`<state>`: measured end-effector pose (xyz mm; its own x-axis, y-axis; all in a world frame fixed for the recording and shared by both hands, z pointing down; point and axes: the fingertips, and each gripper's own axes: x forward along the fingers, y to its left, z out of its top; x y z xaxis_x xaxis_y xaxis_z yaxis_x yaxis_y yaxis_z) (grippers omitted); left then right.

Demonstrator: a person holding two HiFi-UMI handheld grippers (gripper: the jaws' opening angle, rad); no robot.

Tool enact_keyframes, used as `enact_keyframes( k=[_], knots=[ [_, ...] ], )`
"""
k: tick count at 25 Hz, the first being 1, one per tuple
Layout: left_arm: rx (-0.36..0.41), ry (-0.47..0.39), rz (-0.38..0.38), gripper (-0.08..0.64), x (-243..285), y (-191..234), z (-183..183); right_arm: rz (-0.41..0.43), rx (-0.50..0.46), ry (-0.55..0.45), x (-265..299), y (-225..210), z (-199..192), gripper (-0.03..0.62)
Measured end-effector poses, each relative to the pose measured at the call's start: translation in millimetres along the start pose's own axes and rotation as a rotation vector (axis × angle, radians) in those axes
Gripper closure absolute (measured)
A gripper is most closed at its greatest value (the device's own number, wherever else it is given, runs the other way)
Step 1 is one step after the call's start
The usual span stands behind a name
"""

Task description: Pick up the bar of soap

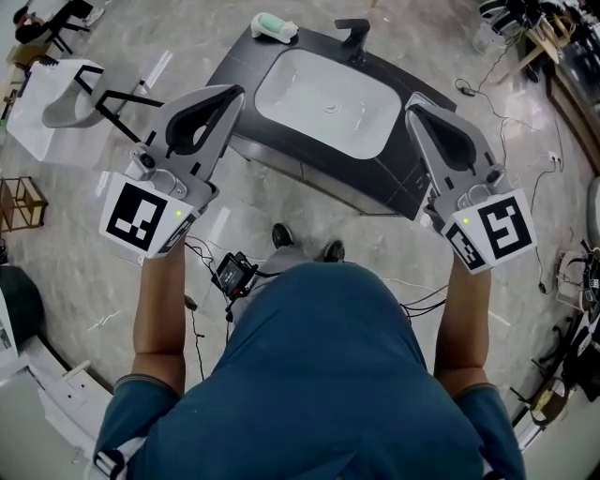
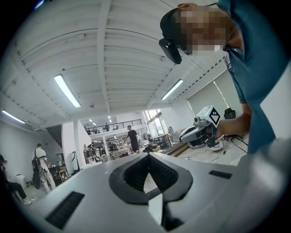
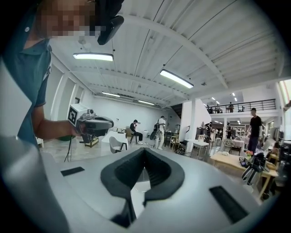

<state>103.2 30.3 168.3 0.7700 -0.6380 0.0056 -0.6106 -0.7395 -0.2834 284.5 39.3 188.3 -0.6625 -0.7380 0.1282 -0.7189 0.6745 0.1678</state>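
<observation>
above the near left corner of the counter (image 1: 242,56), the left gripper (image 1: 228,94) has its jaws pressed together with nothing between them; the right gripper (image 1: 413,108), over the counter's right end, is closed and empty as well; both point roughly level and away from the person, the forearms (image 1: 161,300) stretched forward and well apart, with the white basin (image 1: 267,89) between the two tips; the bar of soap (image 1: 270,24), pale green, lies at the far left corner of the counter, left of the faucet (image 1: 354,36), on what looks like a white dish, though it is too small to be sure; nothing of the task is done yet: the soap is untouched, and reaching it, opening a gripper, closing on it and lifting are all left; the left gripper is the nearer one.
</observation>
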Motion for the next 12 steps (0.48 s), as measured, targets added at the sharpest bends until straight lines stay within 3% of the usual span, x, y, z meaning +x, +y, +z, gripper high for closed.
enact_keyframes(
  k=[12],
  knots=[
    [-0.045,-0.027,-0.022,0.558,-33,74,-36,-0.024,-0.017,0.041,79,33,14,0.577]
  ],
)
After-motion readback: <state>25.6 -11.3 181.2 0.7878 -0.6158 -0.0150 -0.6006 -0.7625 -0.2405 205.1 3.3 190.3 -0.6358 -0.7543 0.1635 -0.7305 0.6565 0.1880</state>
